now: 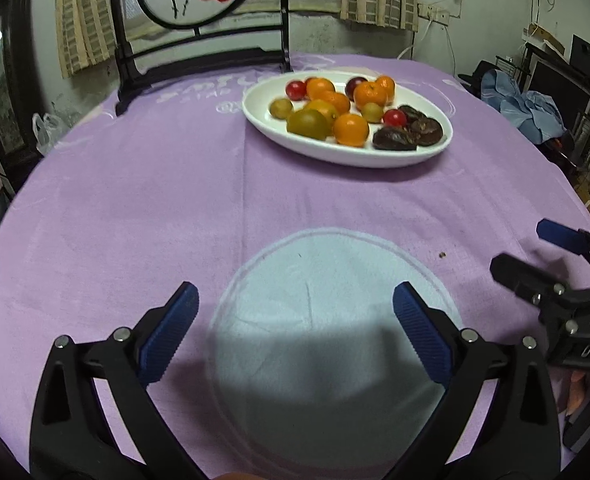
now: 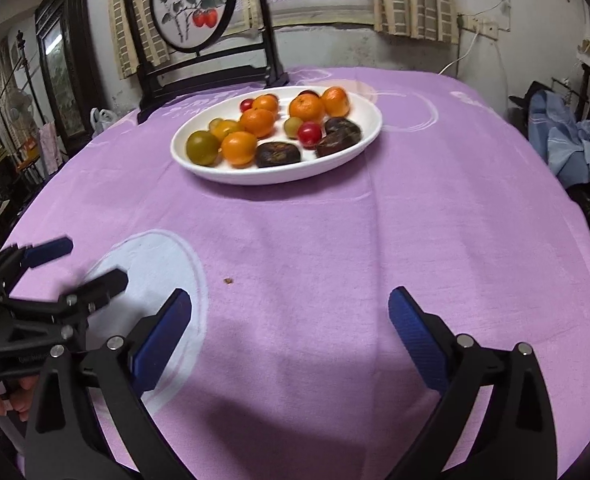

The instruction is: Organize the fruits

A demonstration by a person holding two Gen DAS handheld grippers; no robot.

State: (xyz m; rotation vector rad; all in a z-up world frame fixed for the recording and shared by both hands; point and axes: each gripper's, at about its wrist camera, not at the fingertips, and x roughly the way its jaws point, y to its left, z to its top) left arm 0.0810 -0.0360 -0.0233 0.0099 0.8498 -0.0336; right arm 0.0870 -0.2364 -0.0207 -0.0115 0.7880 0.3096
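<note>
On the lilac tablecloth (image 1: 135, 200) a white oval plate (image 1: 263, 118) holds the fruit: going left to right, a green citrus (image 1: 307, 124), orange mandarins (image 1: 351, 130), small red fruits (image 1: 395, 117) and dark brown wrinkled pieces (image 1: 395, 140). The left gripper (image 1: 295, 320) and right gripper (image 2: 291, 320) both stand with fingers wide apart, empty, well short of the plate, which lies far ahead of them.

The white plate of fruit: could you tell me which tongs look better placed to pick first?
Probably the right tongs: both are open and empty, but the white plate lies nearly straight ahead of them.
</note>
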